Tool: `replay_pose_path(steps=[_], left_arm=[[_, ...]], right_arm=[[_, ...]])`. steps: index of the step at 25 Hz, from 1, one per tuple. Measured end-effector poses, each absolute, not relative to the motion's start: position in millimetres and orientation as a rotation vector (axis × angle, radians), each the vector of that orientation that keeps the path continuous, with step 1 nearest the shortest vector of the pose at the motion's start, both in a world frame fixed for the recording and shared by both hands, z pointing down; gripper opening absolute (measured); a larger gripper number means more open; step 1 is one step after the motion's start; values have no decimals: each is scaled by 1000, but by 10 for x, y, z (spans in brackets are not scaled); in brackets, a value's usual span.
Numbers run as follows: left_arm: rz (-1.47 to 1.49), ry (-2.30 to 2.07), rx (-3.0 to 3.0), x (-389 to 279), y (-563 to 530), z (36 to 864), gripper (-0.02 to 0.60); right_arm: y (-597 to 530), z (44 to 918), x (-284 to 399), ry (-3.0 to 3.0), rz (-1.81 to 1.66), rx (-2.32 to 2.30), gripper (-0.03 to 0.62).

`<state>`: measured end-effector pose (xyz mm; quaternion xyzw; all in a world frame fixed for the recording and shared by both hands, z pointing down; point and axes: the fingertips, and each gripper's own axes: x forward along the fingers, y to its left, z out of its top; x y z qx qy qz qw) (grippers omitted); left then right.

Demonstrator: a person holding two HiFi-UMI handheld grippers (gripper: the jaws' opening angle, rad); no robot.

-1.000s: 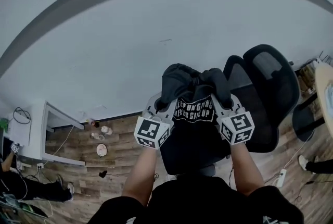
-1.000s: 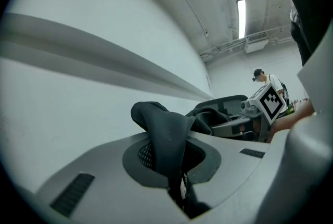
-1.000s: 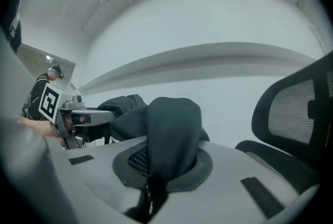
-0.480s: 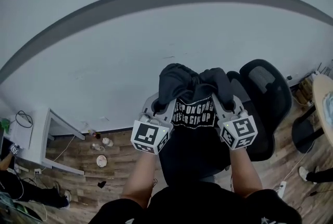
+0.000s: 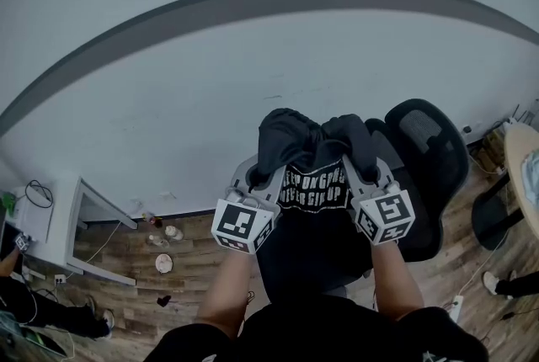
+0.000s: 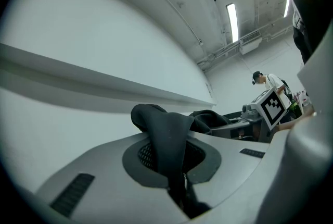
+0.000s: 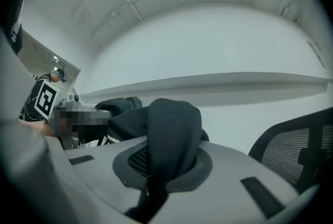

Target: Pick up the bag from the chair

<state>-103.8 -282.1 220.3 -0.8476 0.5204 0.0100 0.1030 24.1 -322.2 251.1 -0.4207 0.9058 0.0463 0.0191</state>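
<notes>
**A:** When you looked down at the near side of the chair (image 5: 425,141), what were the two grippers holding?

**B:** Each had its jaws closed to a thin gap on a bunched fold of the bag (image 5: 313,188). The left gripper (image 5: 268,177) pinched the top corner farther from the chair's backrest, and the right gripper (image 5: 358,171) pinched the corner nearer it. In both gripper views black cloth filled the gap and bulged out above the jaws.

**A:** So which way did the bag lie from the fingers?

**B:** Its top edge ran straight from one gripper to the other, about level. The body hung down from that edge, in front of the chair's backrest and over its seat. Neither hand was nearer, since both were already on it. I judged that the next lift depended on raising the two corners together, or the bag would tip.

**A:** Was it clear of the seat?

**B:** I could not tell, because the hanging cloth hid its own bottom.

**A:** And how did it look?

**B:** It was soft, black and slack, crumpled into two humps at the grips. White block lettering ran across the panel between them.

**A:** What was beyond the chair?

**B:** A pale wall (image 5: 253,82) stood behind it, and a wood floor (image 5: 143,259) lay beside it.
</notes>
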Motion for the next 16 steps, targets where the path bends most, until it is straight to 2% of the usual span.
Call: replay_pose_path(steps=[16], left_arm=[[26,1530,-2541,-984,-2855,2286,40]], right_arm=[[-3289,2609,274,2811,112,-1328,44]])
